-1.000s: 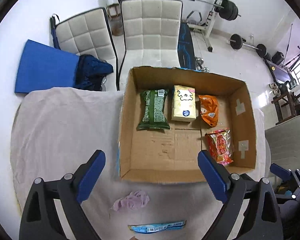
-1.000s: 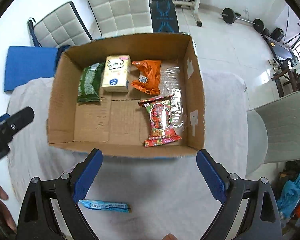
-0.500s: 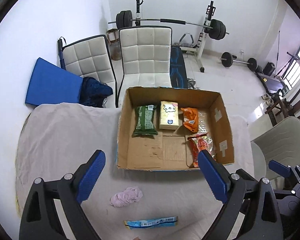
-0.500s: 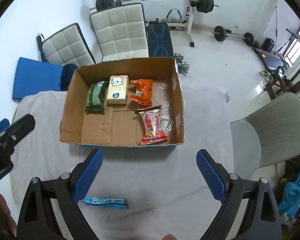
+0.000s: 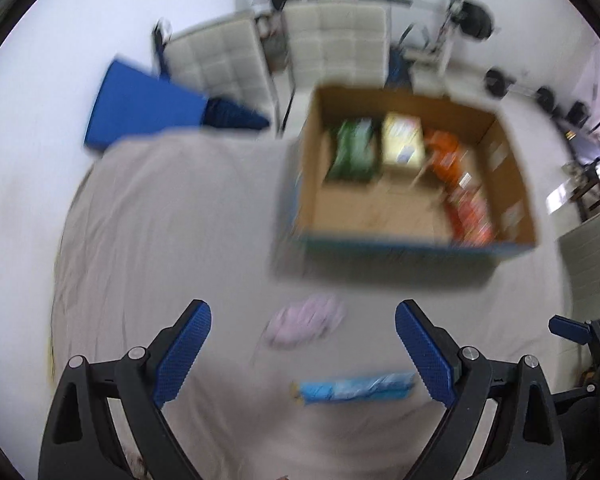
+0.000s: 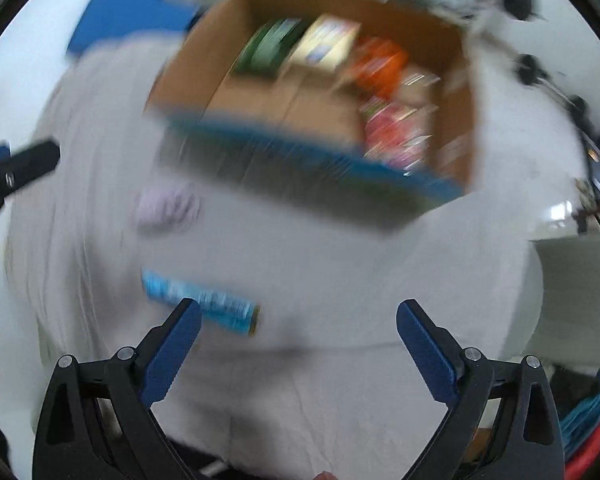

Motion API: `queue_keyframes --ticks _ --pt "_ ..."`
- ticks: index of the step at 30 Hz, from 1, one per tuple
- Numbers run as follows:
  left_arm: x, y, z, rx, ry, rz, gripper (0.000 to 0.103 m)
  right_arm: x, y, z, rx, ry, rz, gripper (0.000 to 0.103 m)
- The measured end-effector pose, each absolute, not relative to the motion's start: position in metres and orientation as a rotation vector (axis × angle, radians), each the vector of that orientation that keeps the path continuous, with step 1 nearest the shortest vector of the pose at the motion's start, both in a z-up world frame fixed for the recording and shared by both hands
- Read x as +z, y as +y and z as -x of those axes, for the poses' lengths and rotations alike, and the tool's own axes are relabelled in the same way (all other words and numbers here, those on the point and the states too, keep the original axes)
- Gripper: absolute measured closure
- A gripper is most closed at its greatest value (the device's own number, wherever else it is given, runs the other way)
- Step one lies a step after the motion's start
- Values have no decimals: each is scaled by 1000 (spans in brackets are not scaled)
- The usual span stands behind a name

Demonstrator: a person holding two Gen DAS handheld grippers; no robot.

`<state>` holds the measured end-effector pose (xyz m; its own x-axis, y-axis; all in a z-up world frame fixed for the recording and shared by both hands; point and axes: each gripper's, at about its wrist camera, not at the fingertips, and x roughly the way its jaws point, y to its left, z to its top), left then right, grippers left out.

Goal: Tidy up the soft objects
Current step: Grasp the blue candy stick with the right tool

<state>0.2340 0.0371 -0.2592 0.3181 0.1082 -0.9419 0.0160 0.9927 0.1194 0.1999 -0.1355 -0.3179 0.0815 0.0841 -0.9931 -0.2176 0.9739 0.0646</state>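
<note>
Pink soft bundle [image 5: 304, 320]: on the cloth-covered table [image 5: 172, 216], on the near side of the cardboard box [image 5: 412, 240], untouched. Blue packet [image 5: 354, 388]: nearer than the bundle. Left gripper [image 5: 302, 344]: jaws spread wide, empty, bundle seen between them. Right gripper [image 6: 298, 336]: jaws wide, empty, left pad overlapping the packet's image; contact indeterminate. Left view only: two white chairs [image 5: 332, 40] beyond the box. Both views blurred.

Table draped in pale beige cloth [image 5: 172, 216], carrying an open brown cardboard box [image 5: 512, 184] toward its far edge, a crumpled pink fabric piece [image 5: 304, 322] and a light-blue wrapped packet [image 5: 356, 388] nearer the near edge.
</note>
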Motion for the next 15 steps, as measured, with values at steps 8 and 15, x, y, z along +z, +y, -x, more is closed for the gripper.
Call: queue_keyframes --ticks 8,15 --pt "-353 97 -189 250 1447 -108 8 -408 -48 -182 408 1578 365 3" --pt "-398 136 -165 364 1535 -100 8 -451 3 -173 496 1590 527 7"
